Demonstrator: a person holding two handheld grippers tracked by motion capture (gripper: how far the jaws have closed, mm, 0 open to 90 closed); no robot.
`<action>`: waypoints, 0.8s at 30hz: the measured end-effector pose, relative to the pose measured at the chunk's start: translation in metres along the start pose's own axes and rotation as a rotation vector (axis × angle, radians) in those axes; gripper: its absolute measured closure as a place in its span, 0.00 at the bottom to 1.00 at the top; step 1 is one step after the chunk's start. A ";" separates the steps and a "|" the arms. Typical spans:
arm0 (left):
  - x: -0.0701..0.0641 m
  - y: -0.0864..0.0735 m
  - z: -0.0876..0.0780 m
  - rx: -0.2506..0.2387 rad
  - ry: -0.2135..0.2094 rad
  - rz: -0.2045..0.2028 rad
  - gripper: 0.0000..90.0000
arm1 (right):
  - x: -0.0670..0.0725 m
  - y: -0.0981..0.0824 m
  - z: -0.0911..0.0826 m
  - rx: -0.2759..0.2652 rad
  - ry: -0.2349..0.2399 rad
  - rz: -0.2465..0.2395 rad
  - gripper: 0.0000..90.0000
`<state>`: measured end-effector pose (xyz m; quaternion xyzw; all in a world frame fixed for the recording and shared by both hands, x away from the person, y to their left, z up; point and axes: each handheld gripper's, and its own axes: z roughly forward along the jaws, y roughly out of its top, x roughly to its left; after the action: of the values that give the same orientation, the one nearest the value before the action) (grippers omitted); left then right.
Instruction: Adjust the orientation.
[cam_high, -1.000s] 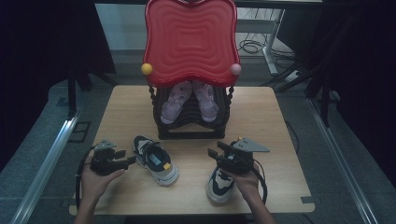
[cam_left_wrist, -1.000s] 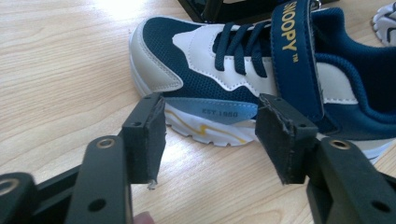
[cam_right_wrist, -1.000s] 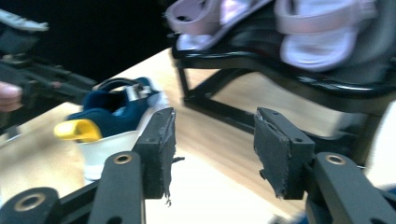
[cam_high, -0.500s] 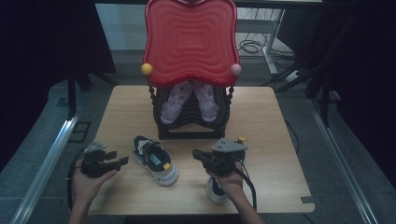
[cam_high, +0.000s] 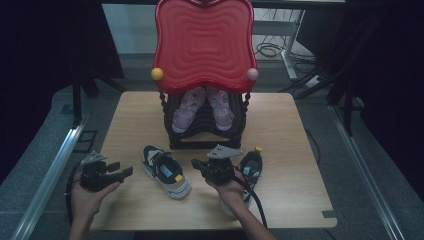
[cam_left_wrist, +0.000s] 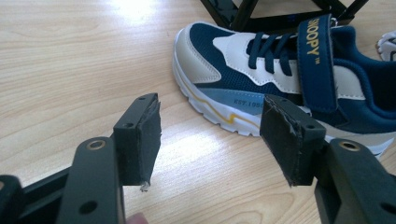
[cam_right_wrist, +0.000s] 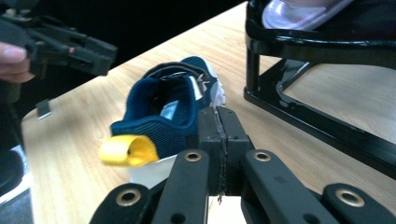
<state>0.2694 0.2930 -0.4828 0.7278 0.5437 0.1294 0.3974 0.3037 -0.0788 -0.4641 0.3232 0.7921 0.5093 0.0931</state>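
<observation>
High view: we took the black shoe rack under the red tray as our landmark. A pair of pink shoes sat inside the rack. On the wooden table, the left navy sneaker lay just in front of the rack's left corner, toe pointing away from the rack at a slant. The right navy sneaker lay in front of the rack's right corner, partly hidden by the hand. The left gripper was held well to the left of the rack's front, beside the left sneaker and apart from it, jaws spread with nothing between them. The right gripper hovered in front of the rack's middle, between the two sneakers, its tips pointing at the left sneaker.

Left gripper view: we saw the pads standing wide apart over bare table. The left sneaker lay beyond them, side on, in front of the rack's base, untouched.

Right gripper view: we recorded the jaws pressed together, pad against pad, gripping nothing; they had just been closing. Their tips sat just behind the sneaker's heel with its yellow pull tab, left of the rack's foot. The left gripper showed farther off.
</observation>
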 end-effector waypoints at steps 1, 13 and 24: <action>0.000 0.000 0.001 0.003 -0.003 0.000 0.43 | 0.000 0.000 0.002 0.007 -0.009 0.003 1.00; -0.002 0.000 -0.001 -0.001 -0.006 0.003 0.43 | 0.005 -0.002 0.013 0.028 0.000 -0.003 1.00; 0.000 -0.001 -0.003 -0.003 -0.016 -0.001 0.43 | 0.009 -0.008 0.029 0.063 -0.018 -0.018 1.00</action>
<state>0.2669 0.2942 -0.4811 0.7279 0.5407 0.1245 0.4028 0.3072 -0.0541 -0.4824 0.3235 0.8098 0.4803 0.0943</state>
